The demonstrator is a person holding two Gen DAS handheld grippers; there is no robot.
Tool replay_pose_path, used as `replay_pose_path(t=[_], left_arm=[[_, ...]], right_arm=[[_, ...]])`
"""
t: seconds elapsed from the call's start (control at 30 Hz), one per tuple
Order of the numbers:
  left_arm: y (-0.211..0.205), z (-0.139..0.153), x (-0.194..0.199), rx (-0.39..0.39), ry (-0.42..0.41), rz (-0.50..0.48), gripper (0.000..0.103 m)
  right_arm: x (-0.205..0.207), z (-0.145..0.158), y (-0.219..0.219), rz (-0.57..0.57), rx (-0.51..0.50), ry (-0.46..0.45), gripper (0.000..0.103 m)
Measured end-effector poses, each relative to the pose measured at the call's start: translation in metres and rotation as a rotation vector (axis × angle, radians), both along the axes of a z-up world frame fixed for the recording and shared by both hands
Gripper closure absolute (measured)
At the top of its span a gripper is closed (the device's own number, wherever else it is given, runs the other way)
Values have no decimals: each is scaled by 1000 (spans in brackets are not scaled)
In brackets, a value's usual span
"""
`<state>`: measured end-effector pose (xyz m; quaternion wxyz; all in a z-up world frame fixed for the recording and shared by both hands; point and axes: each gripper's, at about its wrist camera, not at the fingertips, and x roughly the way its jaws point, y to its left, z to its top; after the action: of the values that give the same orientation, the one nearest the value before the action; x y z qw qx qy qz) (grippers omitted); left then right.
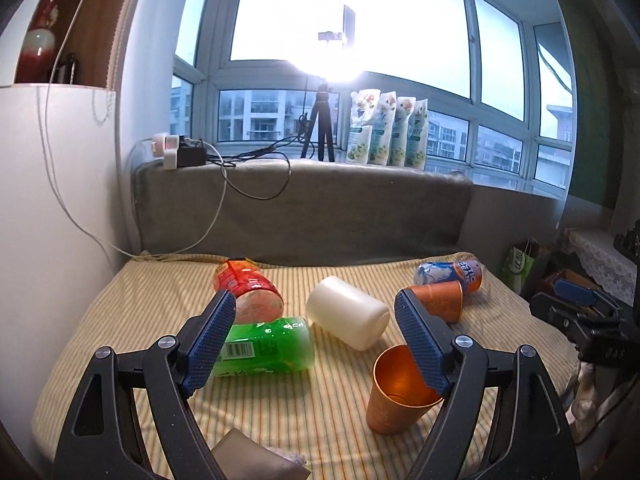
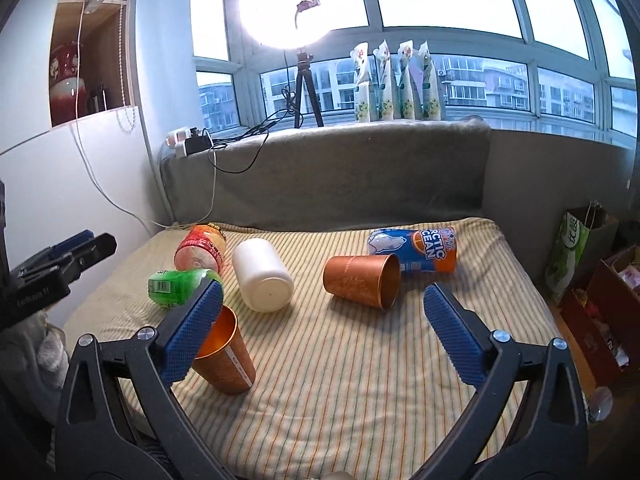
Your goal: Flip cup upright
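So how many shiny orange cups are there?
2. One copper cup stands upright at the near left of the striped cushion; the other copper cup lies on its side beside the blue can.

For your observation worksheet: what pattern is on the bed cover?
Thin stripes on the pale yellow bed cover, clearest in the right wrist view.
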<state>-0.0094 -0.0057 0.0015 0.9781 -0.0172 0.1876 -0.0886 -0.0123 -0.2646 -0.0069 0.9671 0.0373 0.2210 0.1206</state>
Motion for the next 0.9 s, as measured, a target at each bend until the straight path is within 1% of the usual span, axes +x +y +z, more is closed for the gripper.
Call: replay_pose_path(t=[0.17, 0.47, 0.9], left_arm=[[1, -1, 3, 0, 14, 13, 21], [5, 3, 0, -9, 3, 29, 21], [8, 3, -1, -12, 0, 42, 21]], right_arm=[[0, -5, 7, 23, -17, 10, 0], [-1, -4, 16, 33, -35, 0, 0], [0, -8, 24, 54, -49, 10, 0]])
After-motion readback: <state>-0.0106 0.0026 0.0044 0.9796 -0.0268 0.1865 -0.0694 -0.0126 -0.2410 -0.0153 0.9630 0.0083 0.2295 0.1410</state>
